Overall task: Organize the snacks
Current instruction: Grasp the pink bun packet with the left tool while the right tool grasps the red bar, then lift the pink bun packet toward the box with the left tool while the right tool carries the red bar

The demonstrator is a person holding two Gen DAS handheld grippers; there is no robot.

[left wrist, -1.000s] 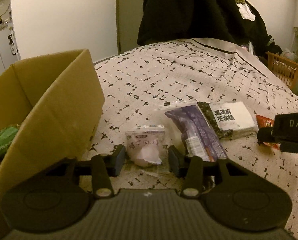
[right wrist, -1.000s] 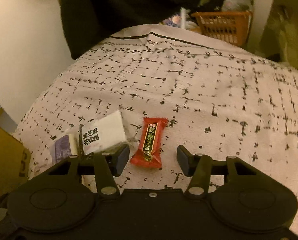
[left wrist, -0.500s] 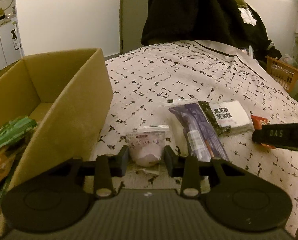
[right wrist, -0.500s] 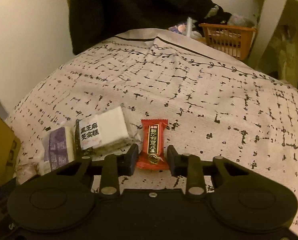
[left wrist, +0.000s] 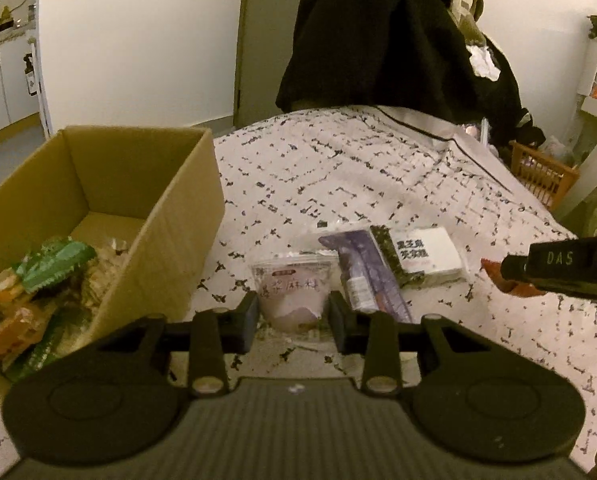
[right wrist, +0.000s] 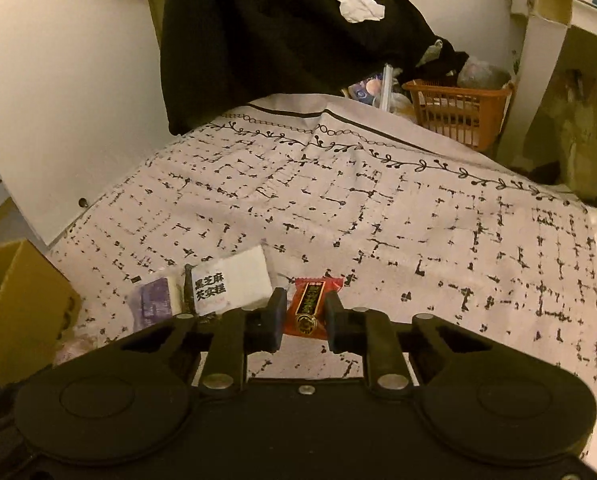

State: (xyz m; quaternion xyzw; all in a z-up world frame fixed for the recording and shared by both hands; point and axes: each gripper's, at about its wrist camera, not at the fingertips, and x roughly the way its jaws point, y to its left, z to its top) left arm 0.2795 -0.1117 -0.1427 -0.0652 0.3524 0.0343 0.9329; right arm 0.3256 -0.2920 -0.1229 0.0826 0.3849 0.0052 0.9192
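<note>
Progress: partway, I'd say. The box [left wrist: 170, 216] already has a pile of snacks in it, and both claws have a fresh one each, so those two just need carrying over.
Left claw: the left claw [left wrist: 292, 316] is clamped on the pink pouch [left wrist: 292, 294], pads pressing its sides. Jaws have just been closing in on it. It sits right next to the box, low over the cloth.
Right claw: the right claw [right wrist: 304, 316] pinches the red candy [right wrist: 308, 304], and its jaws have just been closing on it too. It's at the near edge of the tabletop [right wrist: 378, 220], farther from the box.
Left to do: after these two, the purple pack [left wrist: 362, 268] and the white pack [left wrist: 426, 258] lie side by side on the cloth, untouched.
Count outside the box: four snacks, one pink, one red, one purple, one white.
Count inside the box: hard to call. One green bag [left wrist: 54, 266] and a couple of orange packs [left wrist: 12, 328] show, the rest is a jumble.
Boxes: one.
</note>
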